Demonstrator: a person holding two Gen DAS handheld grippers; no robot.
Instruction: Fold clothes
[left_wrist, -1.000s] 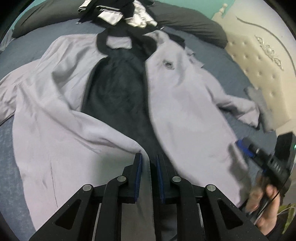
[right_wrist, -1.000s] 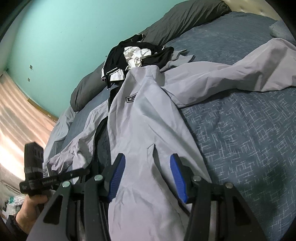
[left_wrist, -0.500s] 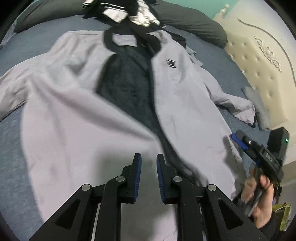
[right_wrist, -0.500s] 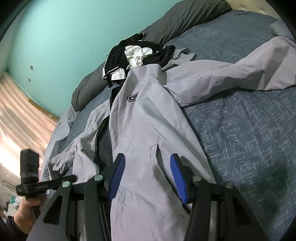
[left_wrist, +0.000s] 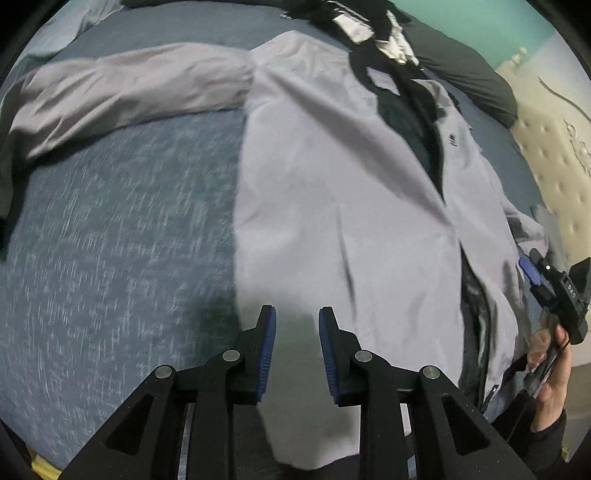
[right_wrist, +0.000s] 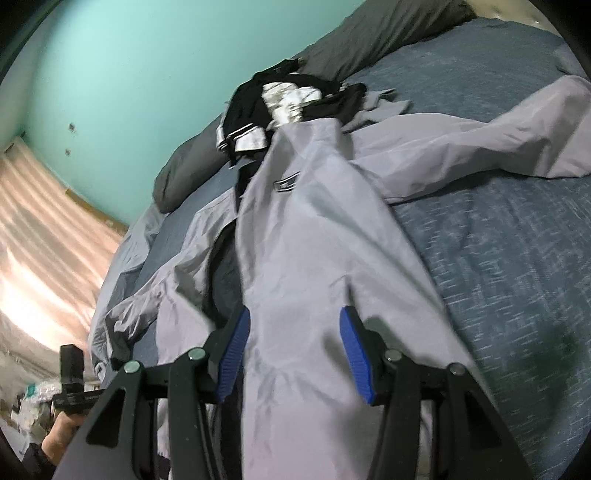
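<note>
Grey jacket (left_wrist: 332, 206) spread front-up on the blue bedspread (left_wrist: 110, 258), collar toward the far end by the heap of black-and-white clothes (right_wrist: 280, 107), hem at the near edge. Front panels now nearly meeting: far less dark lining (left_wrist: 413, 122) showing than a second ago, only a narrow strip near the collar and a sliver low on the right. Left sleeve (left_wrist: 122, 92) stretched out far left, right sleeve (right_wrist: 480, 144) flung out to the far right, neither folded in yet.

Left gripper (left_wrist: 297, 350) shifted from the centre opening across to the left panel's outer edge, above the hem. Jaws just been easing apart, a modest gap, nothing pinched, cloth only beneath.

Right gripper (right_wrist: 293, 354) parked over the right panel near the hem, jaws apart, pads clear of the fabric.

Front closing apparently finished; sleeves likely next, starting from the left side.
</note>
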